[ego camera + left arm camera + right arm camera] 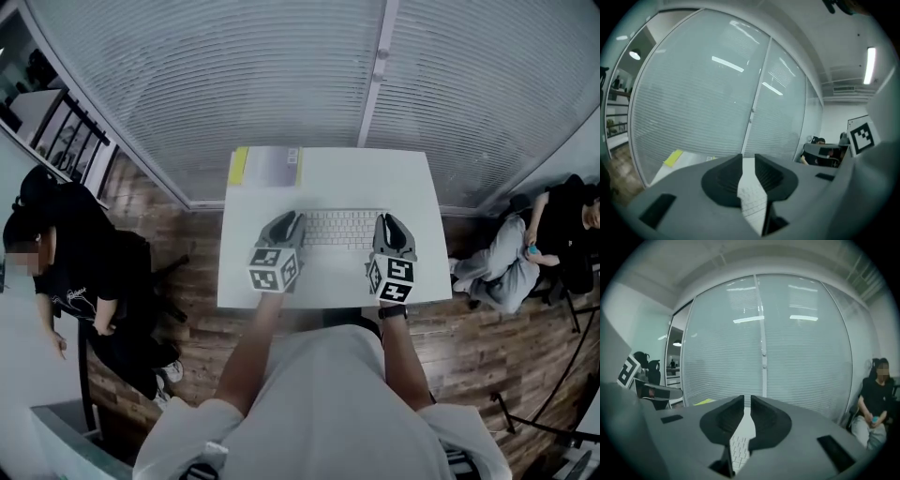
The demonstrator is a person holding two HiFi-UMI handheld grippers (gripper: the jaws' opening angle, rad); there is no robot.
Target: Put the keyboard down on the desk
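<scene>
A white keyboard (342, 228) lies flat on the white desk (375, 178), in the middle near its front edge. My left gripper (292, 217) is over the keyboard's left end and my right gripper (387, 220) over its right end, both pointing away from me. In the left gripper view the jaws (748, 159) stand a clear gap apart, with keyboard keys (752, 197) showing below through it. The right gripper (747, 399) leaves only a thin slit, with keys (739, 448) visible underneath. Whether its pads touch the keyboard is hidden.
A grey sheet with a yellow edge (265, 167) lies at the desk's back left corner. A glass wall with blinds (281, 84) stands just behind the desk. One person (75, 272) sits to the left and another (553, 234) to the right, on wood flooring.
</scene>
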